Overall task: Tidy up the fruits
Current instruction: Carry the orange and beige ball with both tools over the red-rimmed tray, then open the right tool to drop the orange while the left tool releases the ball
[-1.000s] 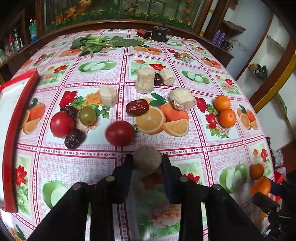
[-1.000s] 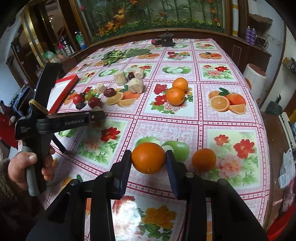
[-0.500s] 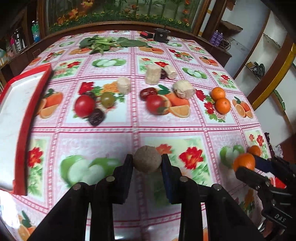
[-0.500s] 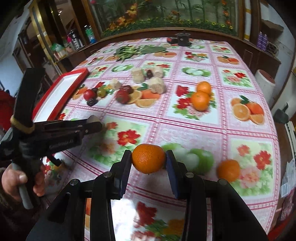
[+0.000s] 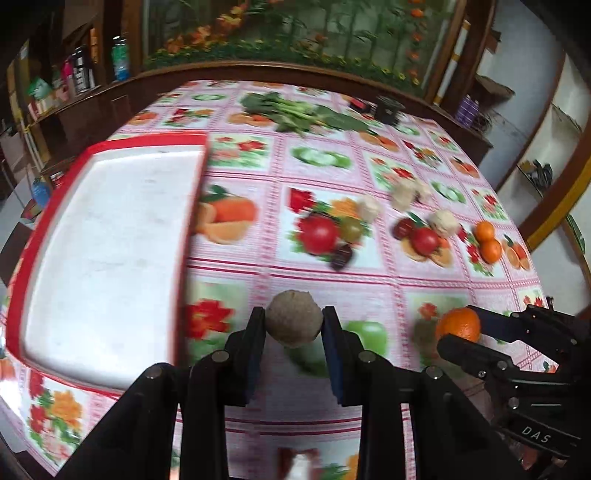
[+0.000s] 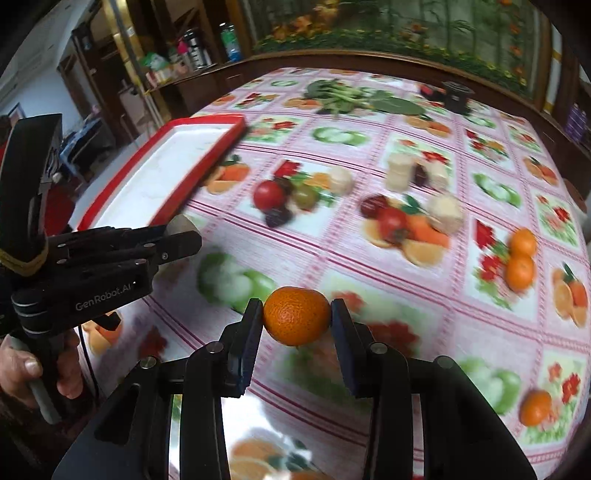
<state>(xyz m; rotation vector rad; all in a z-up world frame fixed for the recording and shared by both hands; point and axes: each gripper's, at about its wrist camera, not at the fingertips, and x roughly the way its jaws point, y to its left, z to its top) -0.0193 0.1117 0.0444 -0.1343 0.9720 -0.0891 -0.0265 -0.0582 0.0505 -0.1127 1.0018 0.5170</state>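
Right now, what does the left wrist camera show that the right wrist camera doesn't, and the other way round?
Only the left wrist view shows the whole white floor of the red tray and the brown round fruit clamped in the left gripper head-on. Only the right wrist view shows the hand on the left gripper's handle and a loose orange near the table's near edge. Both show the orange clamped in the right gripper, the tomatoes and the greens.

**Off-task items around the table**

Pink fruit-and-flower patterned tablecloth point(image 5: 369, 295) over a round table. Leafy greens point(image 5: 295, 110) at the far side, black round container point(image 5: 388, 107) just beside. Bottles point(image 6: 227, 40) on wooden shelving behind. Painted flower mural point(image 5: 314, 29) along the back wall.
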